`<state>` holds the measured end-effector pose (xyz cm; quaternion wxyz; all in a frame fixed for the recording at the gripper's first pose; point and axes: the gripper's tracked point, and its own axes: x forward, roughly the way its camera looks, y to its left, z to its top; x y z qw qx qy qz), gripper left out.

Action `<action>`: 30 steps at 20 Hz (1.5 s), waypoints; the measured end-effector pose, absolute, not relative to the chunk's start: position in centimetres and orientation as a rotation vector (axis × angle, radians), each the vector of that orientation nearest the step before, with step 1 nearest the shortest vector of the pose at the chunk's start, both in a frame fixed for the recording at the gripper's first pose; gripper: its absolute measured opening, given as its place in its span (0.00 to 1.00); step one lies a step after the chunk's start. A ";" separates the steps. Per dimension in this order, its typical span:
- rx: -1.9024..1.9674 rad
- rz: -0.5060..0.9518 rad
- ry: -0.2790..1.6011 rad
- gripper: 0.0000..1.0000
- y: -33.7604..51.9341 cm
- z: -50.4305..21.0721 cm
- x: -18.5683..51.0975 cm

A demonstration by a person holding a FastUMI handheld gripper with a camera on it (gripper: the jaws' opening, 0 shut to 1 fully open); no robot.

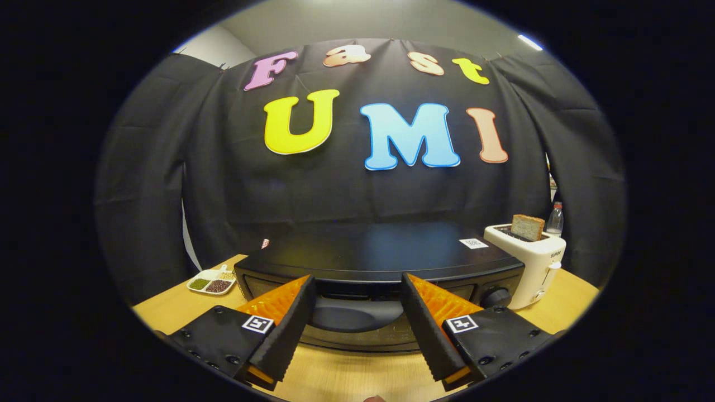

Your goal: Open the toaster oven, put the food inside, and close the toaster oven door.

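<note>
Hand-held gripper (pixel 357 312) sits low centre with fingers spread wide, holding nothing; oven (pixel 385 262) dead ahead, door still shut, handle running sideways across the fingers.

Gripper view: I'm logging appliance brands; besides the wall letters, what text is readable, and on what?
White sticker on the toaster oven's top: too small to read.
Dark print on the white toaster: too blurred to read.
Open gripper, fingers apart before the oven door: patterned square tags, no words.

toaster oven (pixel 380 262) front: partly hidden behind hand-held gripper (pixel 357 324) fingers | bottle (pixel 554 219): lower part behind toaster (pixel 530 262)
</note>
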<state>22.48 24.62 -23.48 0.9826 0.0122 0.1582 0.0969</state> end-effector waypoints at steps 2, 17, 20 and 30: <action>0.022 0.200 0.306 0.96 24.5 -23.7 22.0; -0.057 0.276 0.385 0.96 23.9 -27.4 11.7; -0.041 0.282 0.422 0.96 23.7 -28.3 10.4; 0.090 0.353 0.685 0.97 22.9 -31.5 5.6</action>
